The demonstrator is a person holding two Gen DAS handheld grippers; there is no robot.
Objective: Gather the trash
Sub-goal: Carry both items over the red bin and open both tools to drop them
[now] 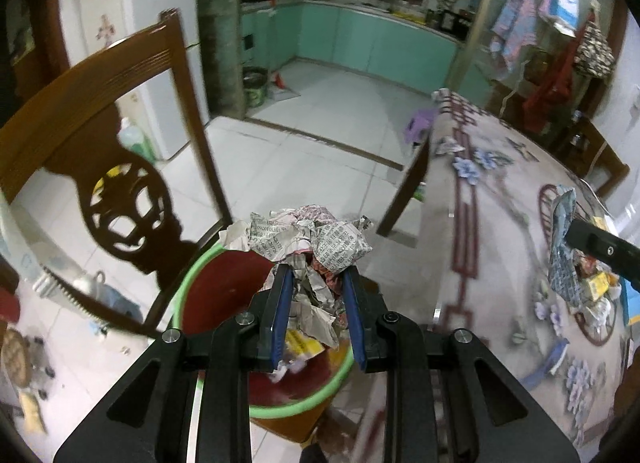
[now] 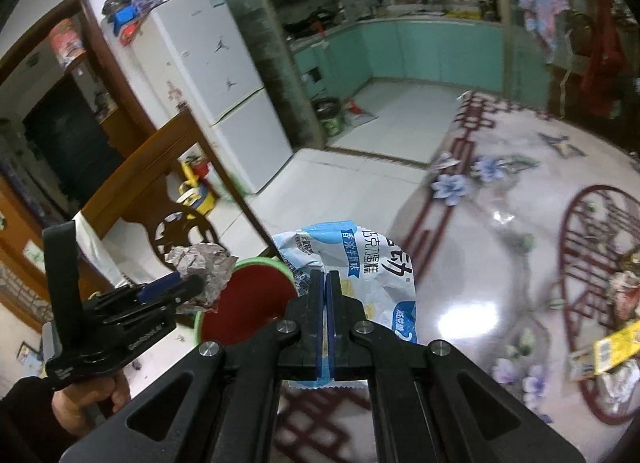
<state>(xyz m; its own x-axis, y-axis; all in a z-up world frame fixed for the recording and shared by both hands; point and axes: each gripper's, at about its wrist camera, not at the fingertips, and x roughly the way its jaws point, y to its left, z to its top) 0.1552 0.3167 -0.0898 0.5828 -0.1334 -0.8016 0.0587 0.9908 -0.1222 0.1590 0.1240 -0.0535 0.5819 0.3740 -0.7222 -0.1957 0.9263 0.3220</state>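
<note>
My left gripper (image 1: pixel 316 275) is shut on a crumpled newspaper ball (image 1: pixel 308 239) and holds it above a red bin with a green rim (image 1: pixel 224 295) that stands on a chair by the table. Some wrappers lie in the bin. In the right wrist view the same gripper (image 2: pixel 188 283) holds the newspaper ball (image 2: pixel 200 263) over the bin (image 2: pixel 248 303). My right gripper (image 2: pixel 327 275) is shut on a white and blue snack wrapper (image 2: pixel 352 259), held over the table edge beside the bin. It shows in the left wrist view (image 1: pixel 568 231) with the wrapper (image 1: pixel 562 247).
A wooden chair back (image 1: pixel 100 143) rises behind the bin. The table with a floral cloth (image 2: pixel 500 223) carries more wrappers and paper at the right (image 2: pixel 612 355) and a paper scrap at the far edge (image 2: pixel 446 161). A white fridge (image 2: pixel 224 103) stands on the left.
</note>
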